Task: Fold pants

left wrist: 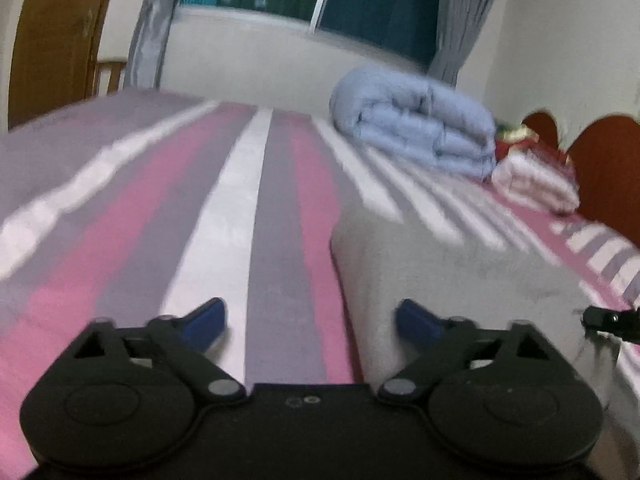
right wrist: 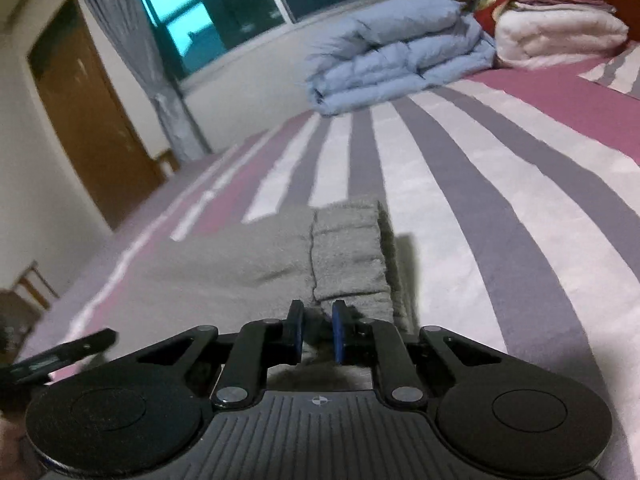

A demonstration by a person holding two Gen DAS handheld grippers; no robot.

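Grey pants (left wrist: 460, 280) lie on the striped bed (left wrist: 160, 208), to the right in the left wrist view. My left gripper (left wrist: 310, 318) is open and empty, low over the bed, its right finger at the pants' left edge. In the right wrist view the pants (right wrist: 248, 260) stretch ahead with the ribbed cuff (right wrist: 348, 252) folded up. My right gripper (right wrist: 316, 330) is nearly shut, its jaws pinching the grey fabric just below the cuff. A tip of the right gripper shows at the far right of the left wrist view (left wrist: 612, 320).
A folded light-blue duvet (right wrist: 400, 52) and a white folded blanket (right wrist: 560, 32) lie at the far end of the bed by a red-brown headboard (left wrist: 604, 168). A window with grey curtains (left wrist: 152, 24), a wooden door (right wrist: 92, 112) and a chair (right wrist: 28, 296) stand beyond the bed.
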